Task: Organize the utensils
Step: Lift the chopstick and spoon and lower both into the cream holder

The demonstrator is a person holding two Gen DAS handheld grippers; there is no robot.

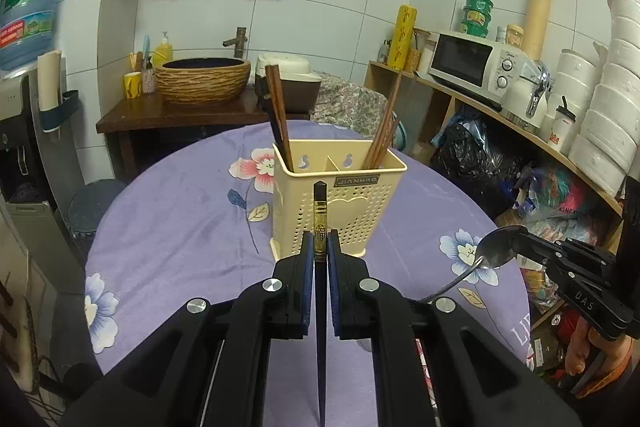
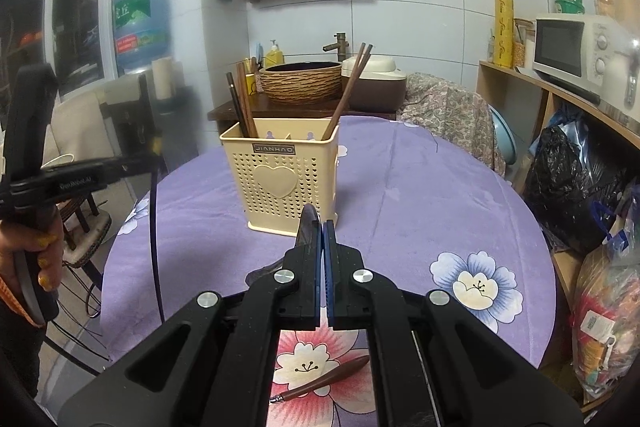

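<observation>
A cream perforated utensil holder [image 1: 340, 203] [image 2: 280, 171] stands on the purple flowered tablecloth [image 1: 180, 227]. Brown chopsticks [image 1: 276, 115] lean in its left compartment and another pair [image 1: 384, 131] in its right one. My left gripper [image 1: 320, 241] is shut on a black chopstick with a gold-patterned end [image 1: 320, 211], held just in front of the holder. My right gripper [image 2: 322, 227] is shut on the bowl of a metal spoon [image 2: 309, 227], also seen from the left wrist as the spoon [image 1: 494, 247] in the right gripper [image 1: 520, 237], right of the holder.
A brown wooden spoon [image 2: 324, 379] lies on the cloth near the front edge. Behind the table are a woven basin [image 1: 202, 79], a rice cooker [image 1: 292, 83] and a shelf with a microwave [image 1: 472, 63]. Bags [image 2: 568, 183] crowd the right side. A hand [image 2: 40, 259] holds the left gripper.
</observation>
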